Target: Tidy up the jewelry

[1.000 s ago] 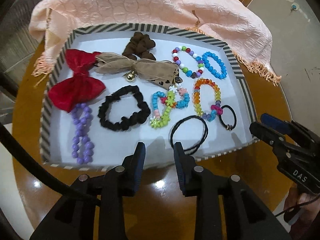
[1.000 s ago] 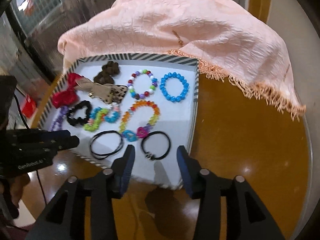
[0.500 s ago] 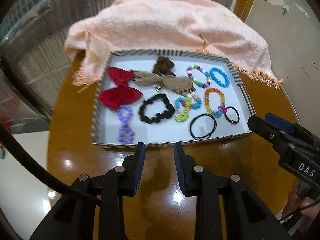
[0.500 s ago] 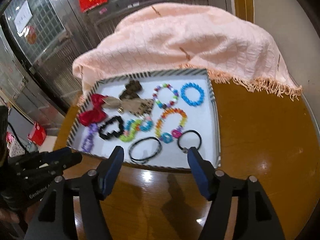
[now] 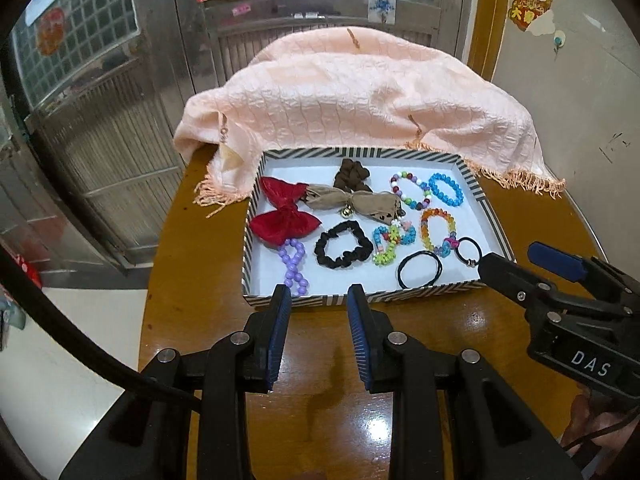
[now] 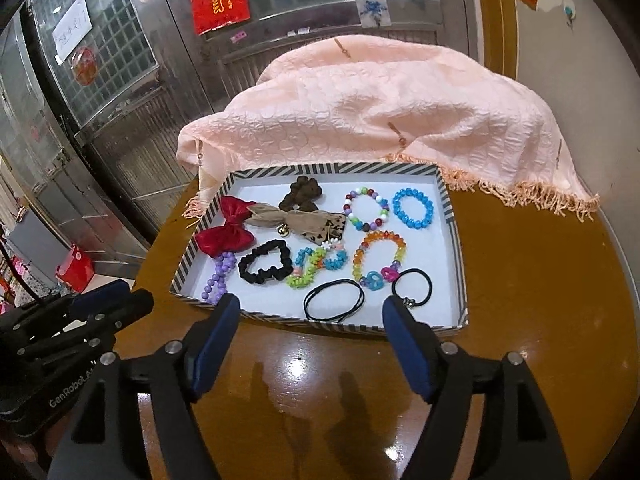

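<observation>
A striped tray (image 5: 360,299) (image 6: 456,216) on a round wooden table holds a red bow (image 5: 282,216) (image 6: 226,229), a tan bow (image 5: 352,200), a black scrunchie (image 5: 342,245) (image 6: 266,262), a purple bead string (image 5: 295,266), several bead bracelets including a blue one (image 5: 446,189) (image 6: 413,208), and black hair ties (image 5: 420,269) (image 6: 334,300). My left gripper (image 5: 318,300) is open and empty just before the tray's near rim. My right gripper (image 6: 312,312) is open wide and empty at the near rim; it also shows in the left wrist view (image 5: 528,264).
A peach fringed cloth (image 5: 360,108) (image 6: 384,112) is heaped behind the tray and overhangs its far rim. Metal shutters and a door stand behind the table. The left gripper's body (image 6: 60,320) shows low left in the right wrist view. Bare wooden tabletop (image 6: 540,280) lies right of the tray.
Both grippers have pulled back and up from the tray, so it looks smaller and farther. The right gripper's jaws have opened wider. The items in the tray have not moved.
</observation>
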The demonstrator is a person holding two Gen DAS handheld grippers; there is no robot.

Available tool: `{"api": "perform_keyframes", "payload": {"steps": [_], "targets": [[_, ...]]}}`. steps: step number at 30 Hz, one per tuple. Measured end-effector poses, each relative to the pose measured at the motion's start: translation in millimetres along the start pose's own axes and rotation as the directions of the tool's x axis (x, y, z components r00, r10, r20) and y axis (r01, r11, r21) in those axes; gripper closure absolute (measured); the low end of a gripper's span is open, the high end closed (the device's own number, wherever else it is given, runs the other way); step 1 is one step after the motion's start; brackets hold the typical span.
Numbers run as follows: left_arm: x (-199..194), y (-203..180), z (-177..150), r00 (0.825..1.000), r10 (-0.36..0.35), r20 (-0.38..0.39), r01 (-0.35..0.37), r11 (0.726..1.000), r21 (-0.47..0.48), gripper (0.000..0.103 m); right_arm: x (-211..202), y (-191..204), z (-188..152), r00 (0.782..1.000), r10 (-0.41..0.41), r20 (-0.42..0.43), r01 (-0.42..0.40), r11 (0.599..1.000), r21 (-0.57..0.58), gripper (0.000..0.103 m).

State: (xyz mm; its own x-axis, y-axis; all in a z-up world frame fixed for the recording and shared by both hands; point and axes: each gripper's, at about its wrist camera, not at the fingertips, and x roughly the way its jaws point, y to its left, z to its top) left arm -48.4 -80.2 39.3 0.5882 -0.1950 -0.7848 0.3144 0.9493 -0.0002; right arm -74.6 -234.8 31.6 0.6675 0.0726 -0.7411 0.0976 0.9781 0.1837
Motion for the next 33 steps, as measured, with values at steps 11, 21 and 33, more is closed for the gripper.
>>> {"api": "perform_keyframes", "payload": {"steps": [11, 21, 33], "targets": [[-10.3, -9.2, -6.1, 0.999, 0.010, 0.039, -0.010, 1.000, 0.016, 0.088, -7.5, -0.5, -8.7, 1.000, -0.023, -0.005, 0.023, 1.000, 0.001, 0.023], [-9.6, -12.4, -9.6, 0.999, -0.021, 0.031, 0.021, 1.000, 0.012, 0.088, -8.2, -6.7, -12.0, 1.000, -0.027, -0.013, 0.027, 1.000, 0.013, 0.023], [-9.3, -15.0, -10.6, 1.000, 0.022, 0.014, -0.022, 1.000, 0.017, 0.088, -3.8, -5.7, -12.1, 0.999, -0.036, -0.024, 0.036, 0.999, -0.001, 0.023]]}}
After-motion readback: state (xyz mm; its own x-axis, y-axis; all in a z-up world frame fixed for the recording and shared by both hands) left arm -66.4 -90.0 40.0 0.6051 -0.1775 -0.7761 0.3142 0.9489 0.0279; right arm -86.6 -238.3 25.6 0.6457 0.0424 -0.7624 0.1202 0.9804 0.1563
